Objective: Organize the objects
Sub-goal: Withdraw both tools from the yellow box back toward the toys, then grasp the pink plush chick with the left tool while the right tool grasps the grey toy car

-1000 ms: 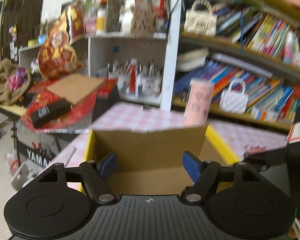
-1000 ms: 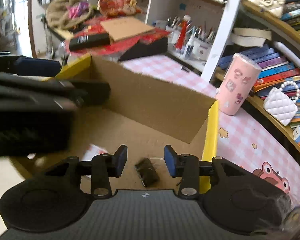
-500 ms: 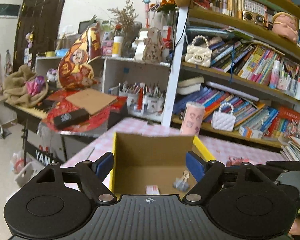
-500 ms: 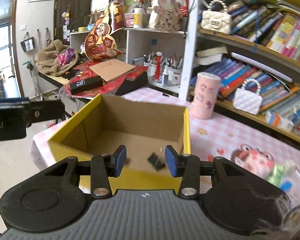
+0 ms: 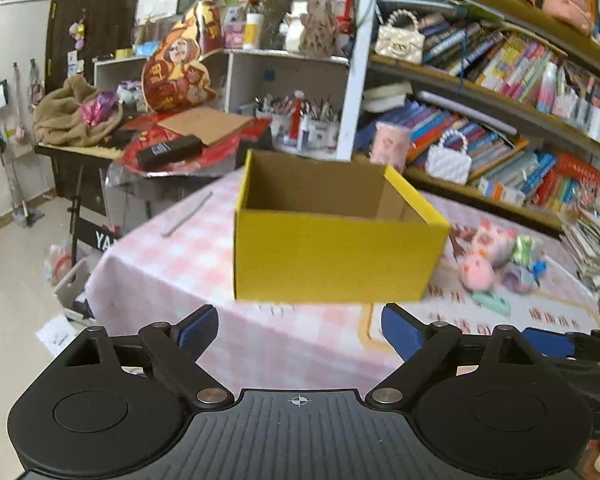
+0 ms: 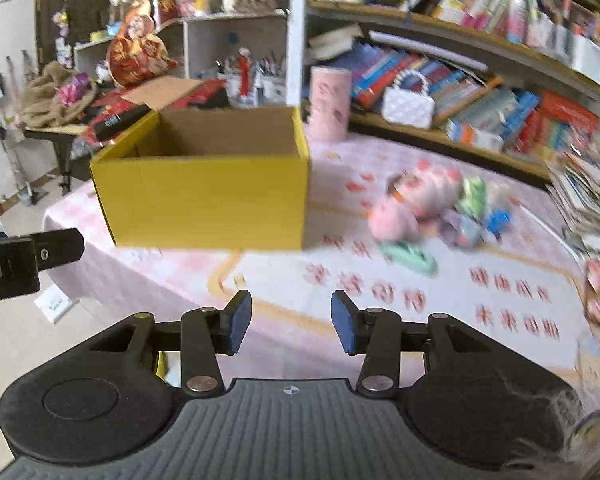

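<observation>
Now the yellow box (image 5: 332,256) sits open on the pink checked table (image 5: 172,256), and its inside cannot be seen from this low. Both tools hang in front of it, away from it. The left gripper (image 5: 300,326) has its blue fingers wide apart and holds nothing. The right gripper (image 6: 291,322) is also apart and empty. Pink soft toys (image 6: 416,200) lie in a heap right of the box, and a pink cup (image 6: 329,104) stands behind it.
</observation>
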